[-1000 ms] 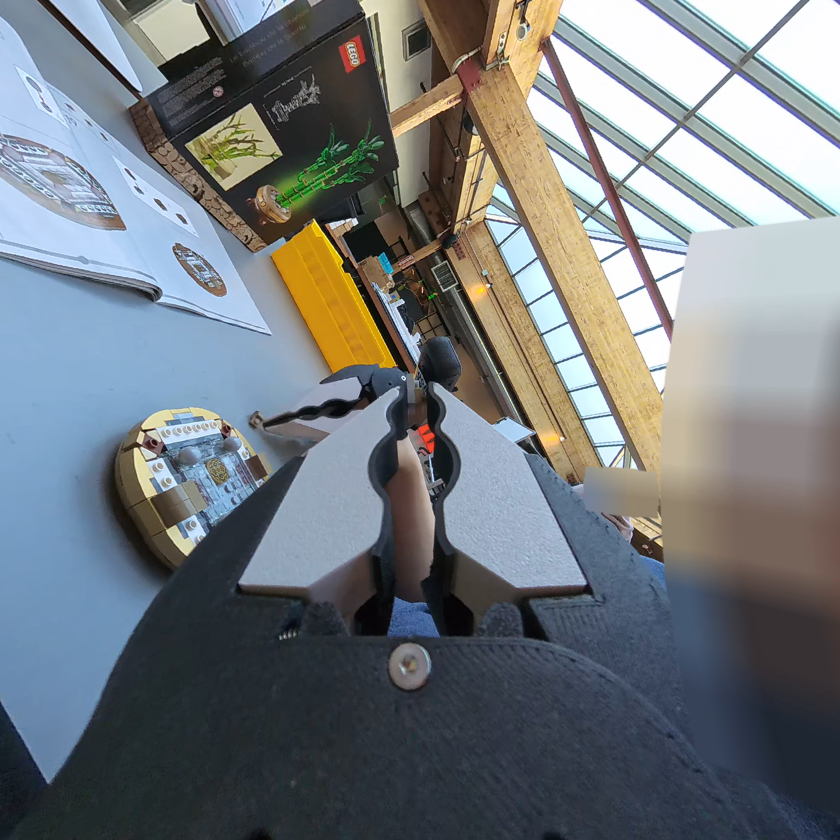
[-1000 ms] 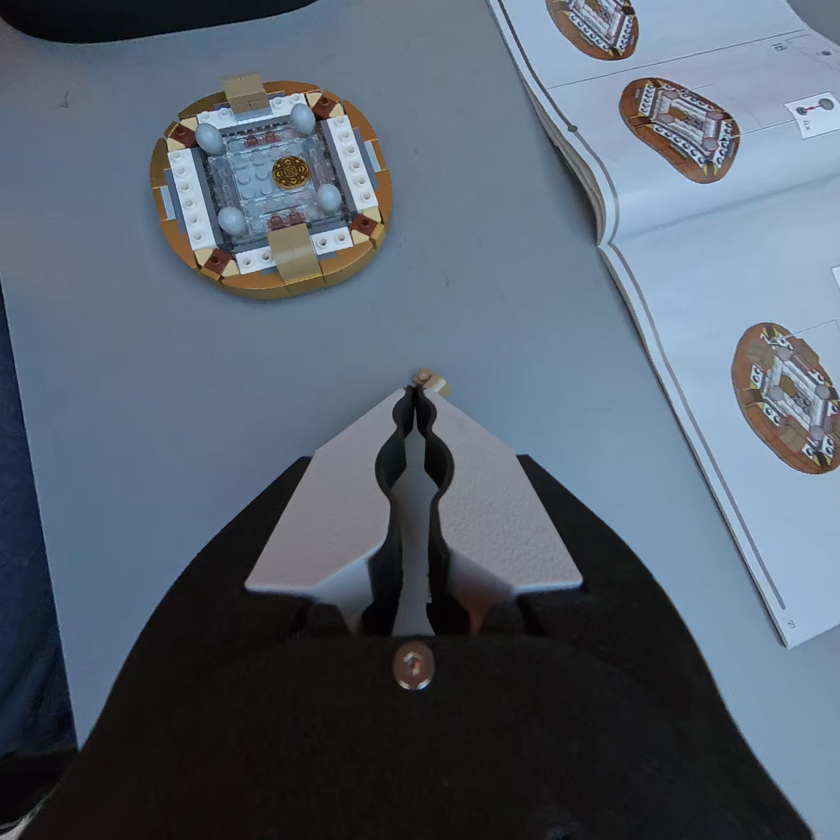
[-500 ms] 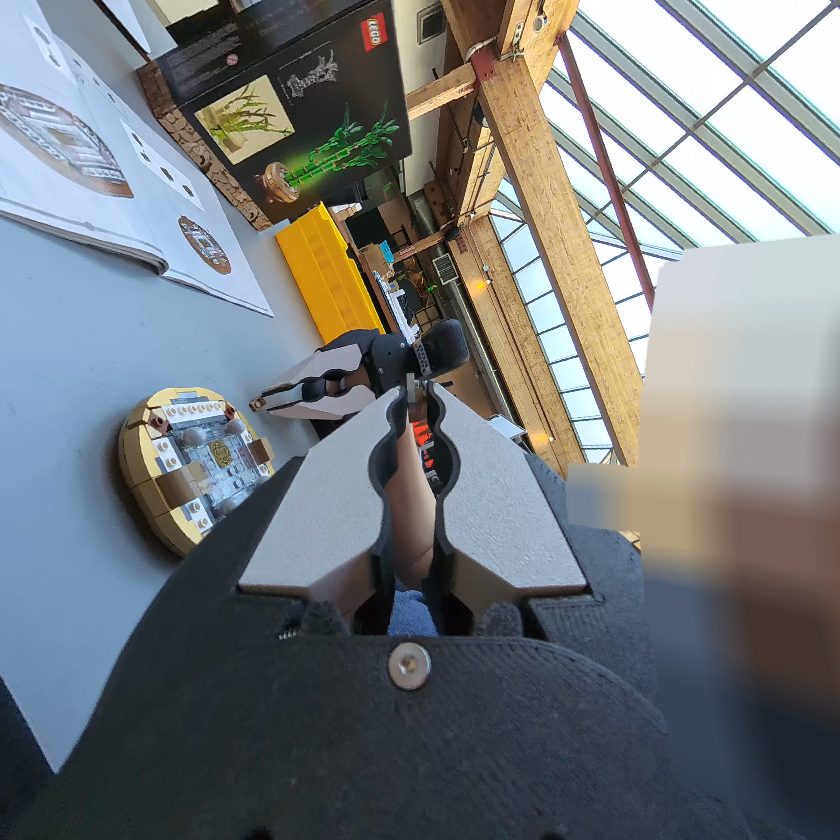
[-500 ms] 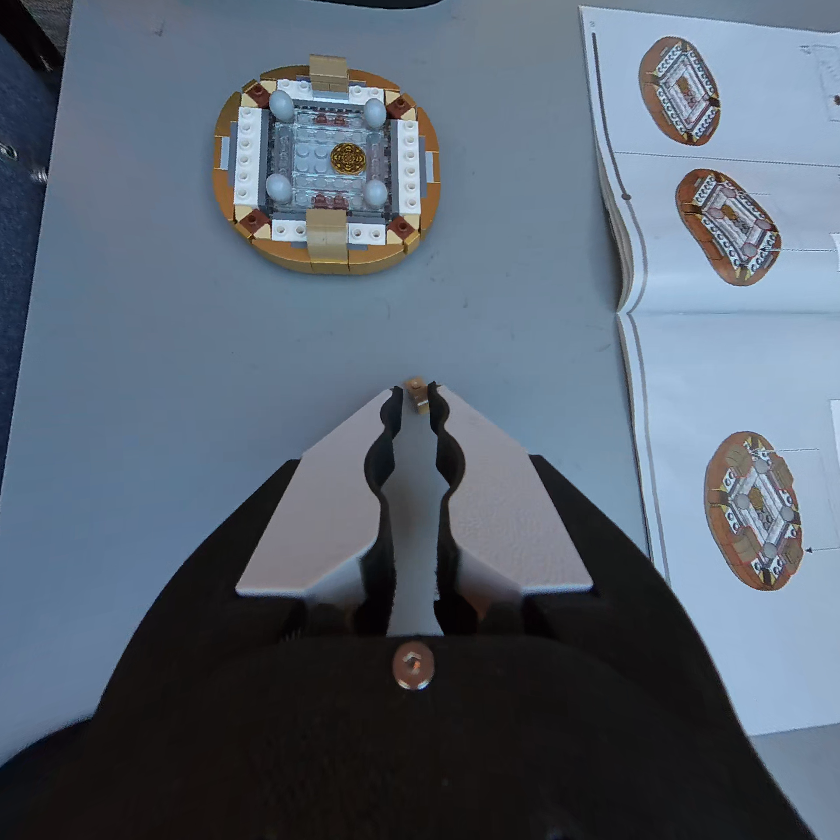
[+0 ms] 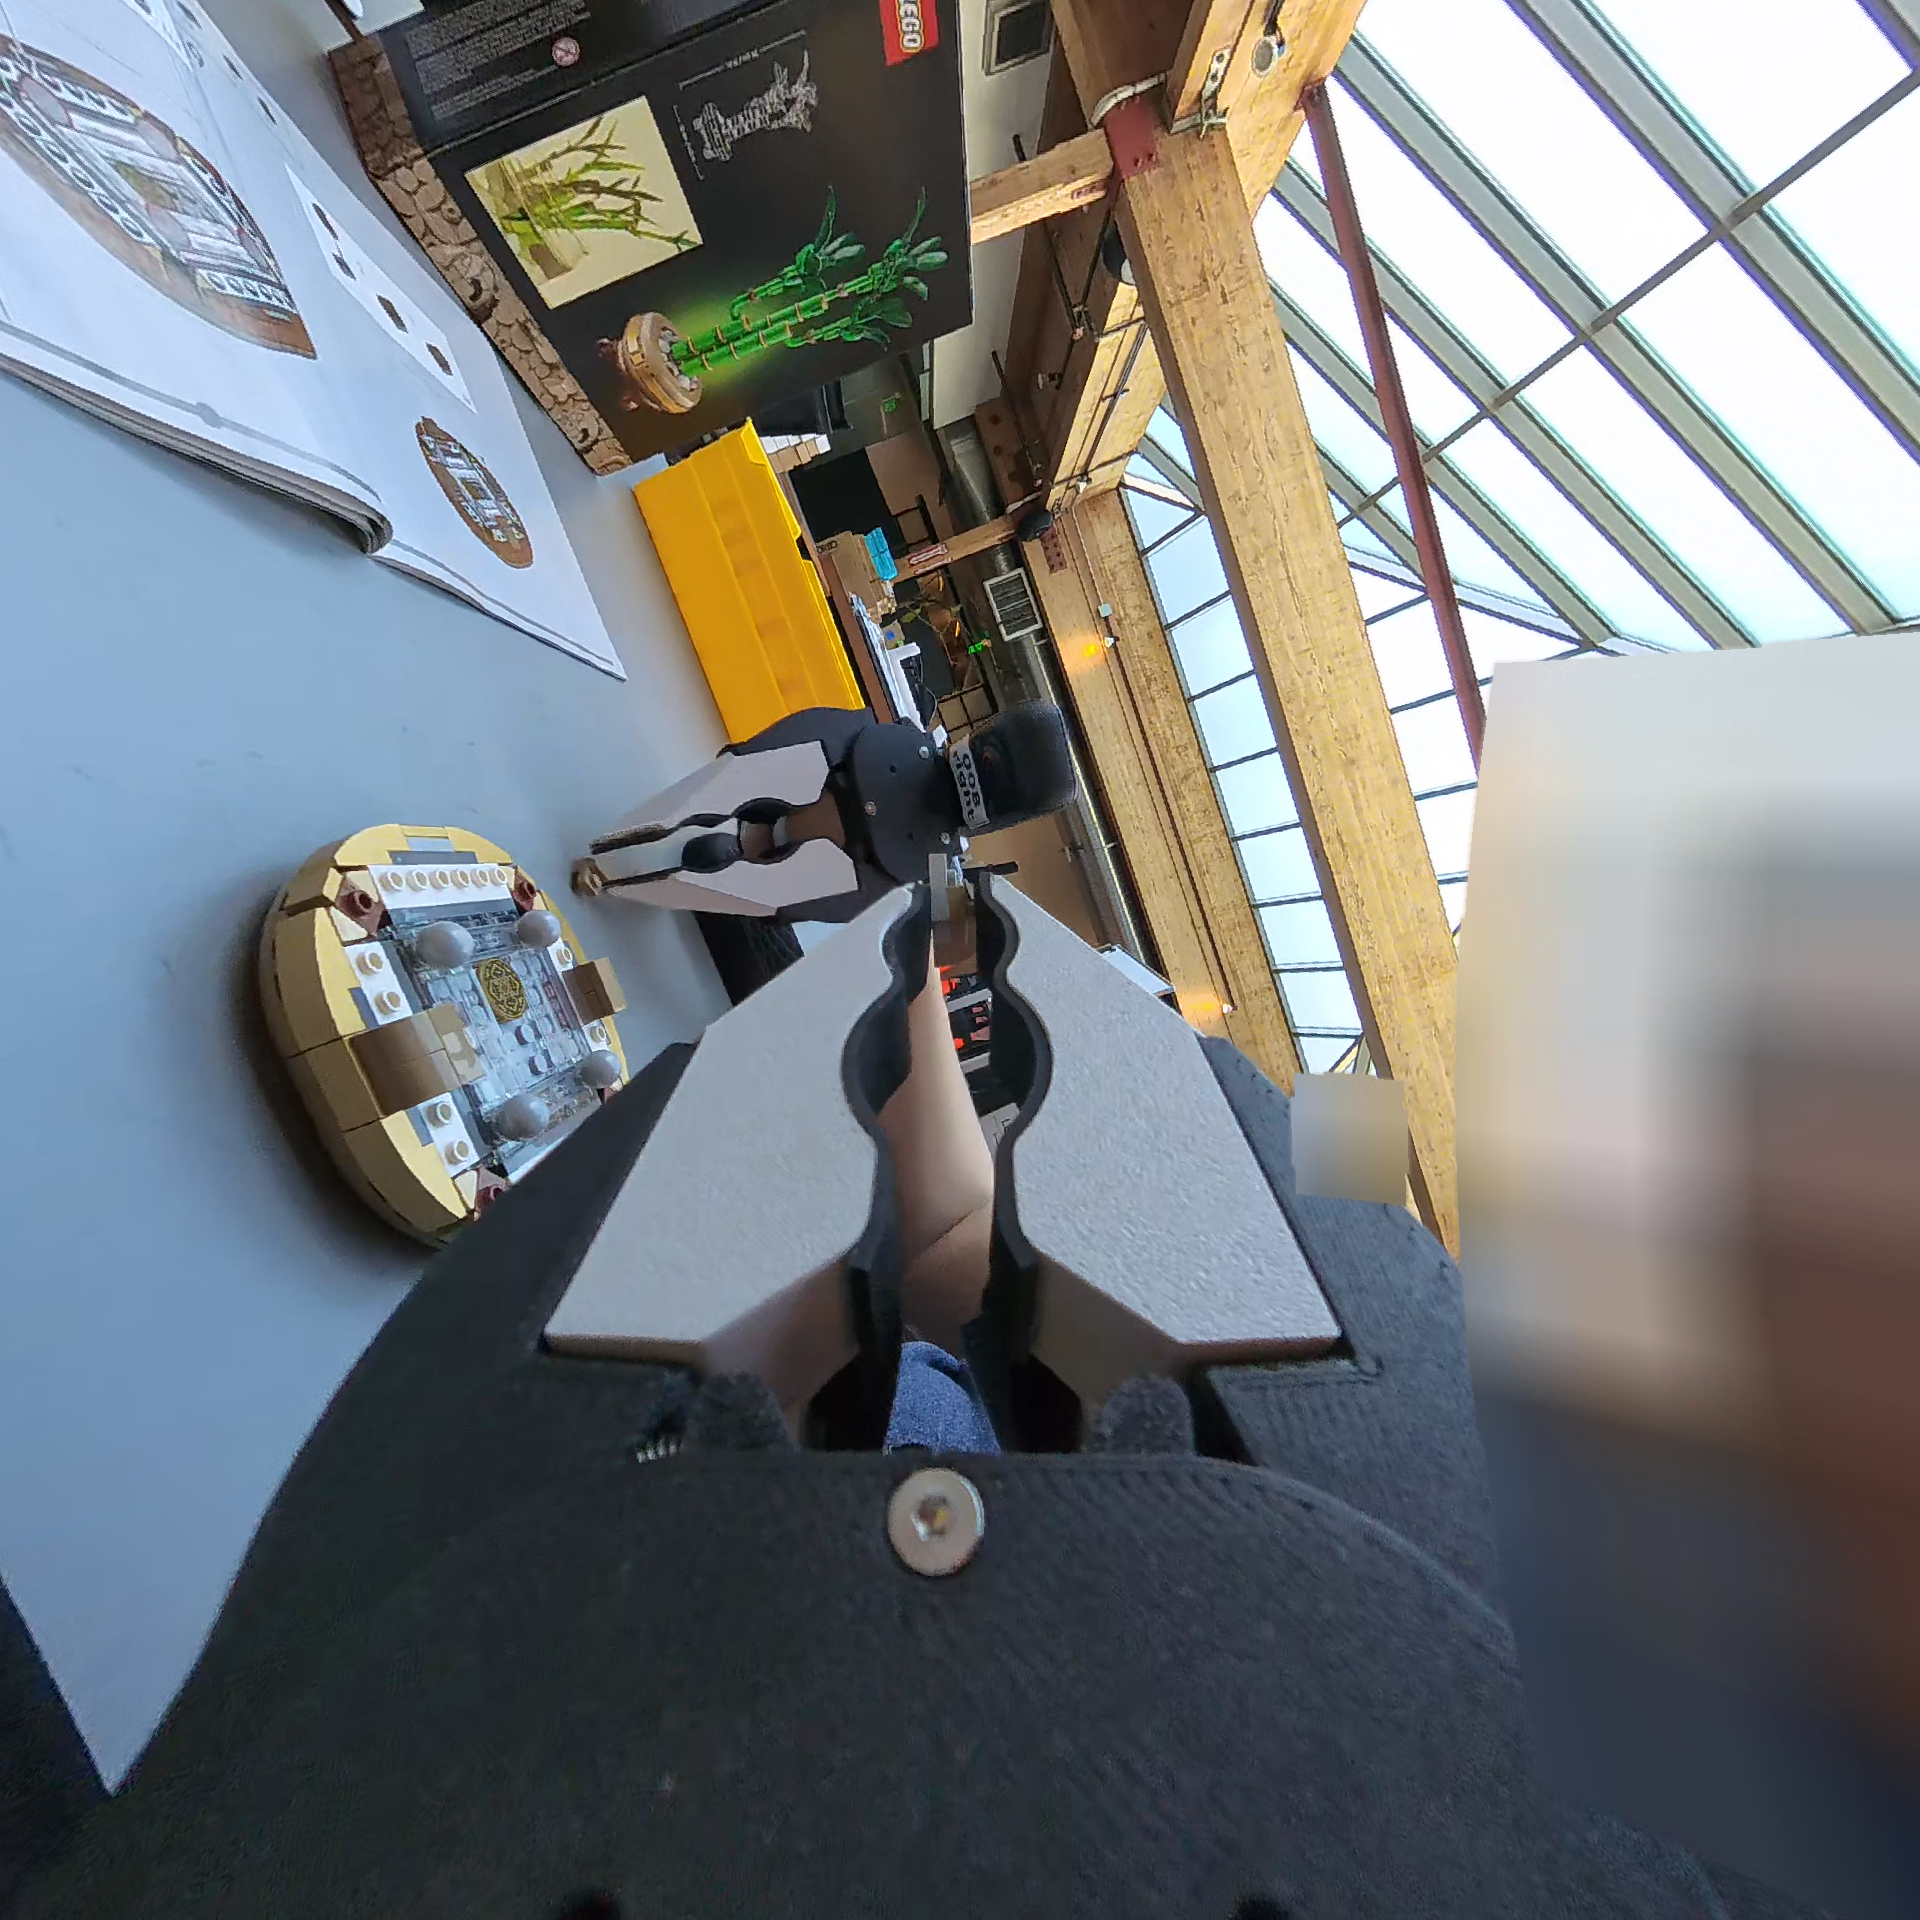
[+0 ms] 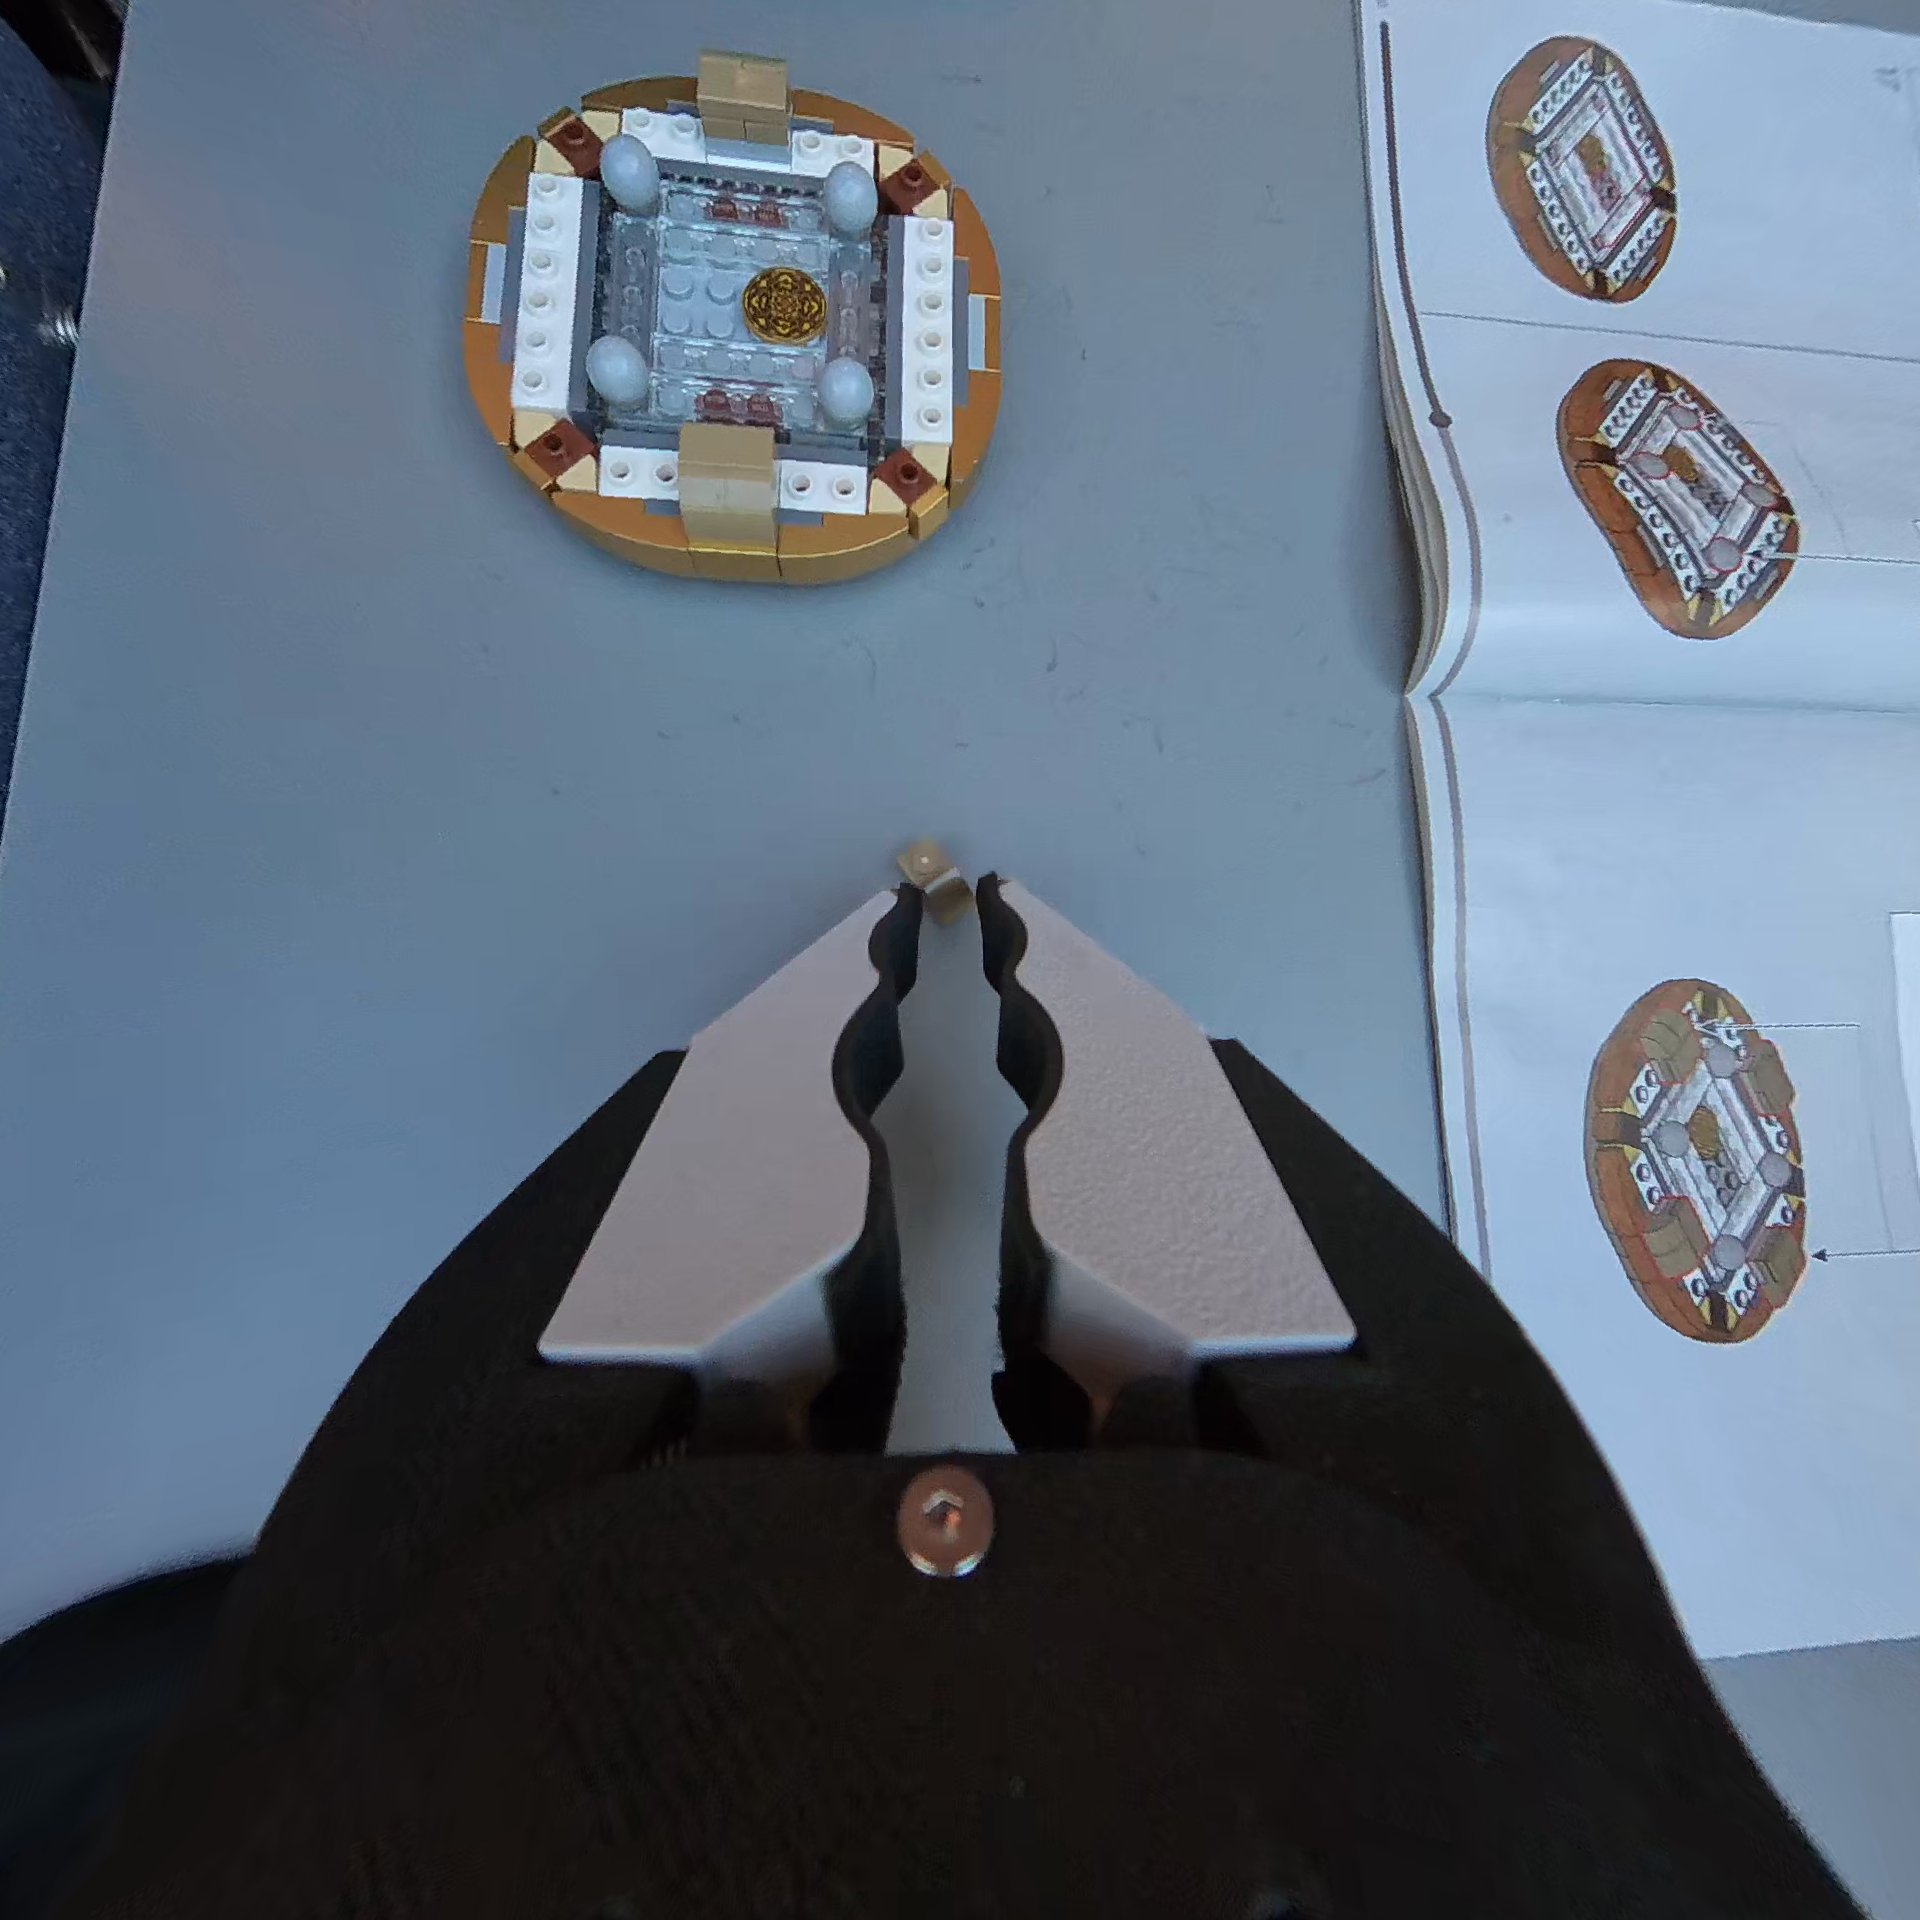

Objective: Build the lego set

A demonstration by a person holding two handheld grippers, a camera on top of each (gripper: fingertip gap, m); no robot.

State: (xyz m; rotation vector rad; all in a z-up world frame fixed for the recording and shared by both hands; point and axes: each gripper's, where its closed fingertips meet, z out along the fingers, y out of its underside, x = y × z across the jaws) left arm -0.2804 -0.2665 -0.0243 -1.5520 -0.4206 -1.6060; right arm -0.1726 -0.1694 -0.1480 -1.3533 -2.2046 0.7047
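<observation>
The round gold-rimmed lego base [image 6: 732, 312] with white plates, several grey domes and a gold centre tile lies on the grey table [image 6: 312, 831]. My right gripper [image 6: 943, 899] hovers in front of it, nearly shut on a small tan piece [image 6: 935, 881] held tilted at its tips. The left wrist view shows that gripper [image 5: 601, 868] just beside the base [image 5: 436, 1049]. My left gripper [image 5: 945, 909] is raised off the table, pointing sideways. It is shut on a small grey-tan piece [image 5: 943, 891] at its tips.
An open instruction booklet [image 6: 1662, 727] lies right of the base. A black lego box [image 5: 675, 208] and a yellow bin [image 5: 748, 603] stand at the table's far side. The table edge [image 6: 62, 520] runs close on the left. A person's arm [image 5: 935, 1143] shows behind my left fingers.
My right gripper turned to face the base squarely and drew closer to it. Its jaws widened a little and the tan piece tilted. My left gripper stayed raised.
</observation>
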